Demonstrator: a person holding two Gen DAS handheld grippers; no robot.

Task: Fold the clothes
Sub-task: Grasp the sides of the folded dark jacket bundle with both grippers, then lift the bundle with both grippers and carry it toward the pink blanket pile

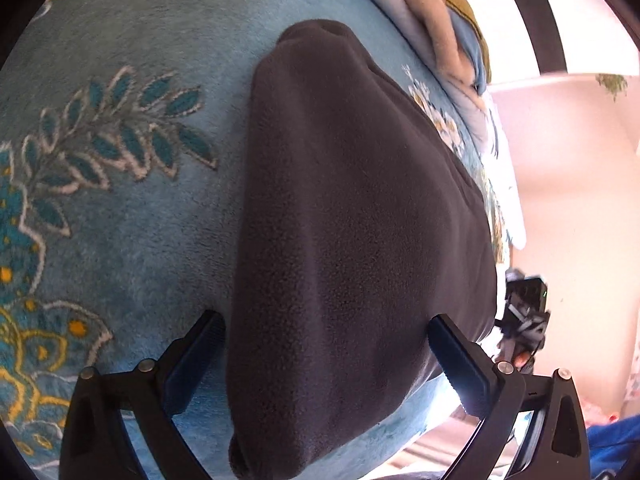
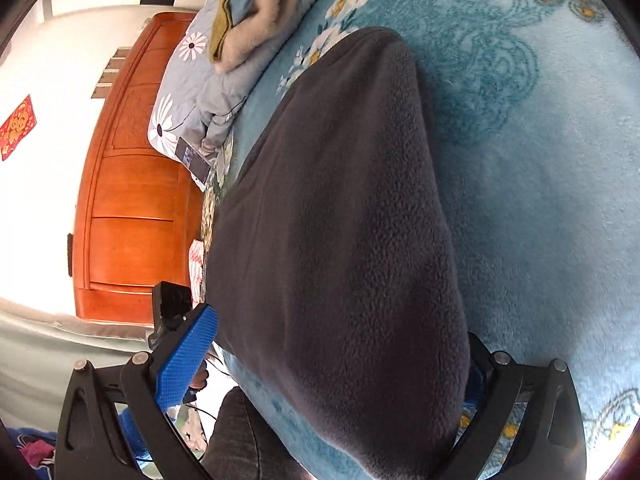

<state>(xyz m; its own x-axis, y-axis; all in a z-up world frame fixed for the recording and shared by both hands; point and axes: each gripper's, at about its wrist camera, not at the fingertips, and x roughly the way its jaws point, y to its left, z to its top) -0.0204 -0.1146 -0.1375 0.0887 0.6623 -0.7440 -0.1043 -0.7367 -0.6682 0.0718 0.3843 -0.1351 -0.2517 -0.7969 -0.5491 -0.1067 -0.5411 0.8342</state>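
Note:
A dark grey fleece garment [image 1: 352, 220] lies as a long folded strip on a blue flowered blanket [image 1: 140, 208], running away from me. My left gripper [image 1: 326, 332] stands open astride its near end, one finger beside the left edge and the other resting over the right part. In the right wrist view the same garment [image 2: 340, 220] fills the middle. My right gripper [image 2: 340, 348] is open around it. The blue-padded left finger [image 2: 192, 352] is clear of the cloth, and the right finger is partly hidden behind the fleece.
Folded clothes [image 2: 248, 36] sit on a flowered pillow [image 2: 180, 112] at the bed's far end, with a phone [image 2: 194, 160] beside them. An orange wooden headboard [image 2: 132, 200] stands past the bed's edge. The other gripper [image 1: 524, 312] shows at that edge.

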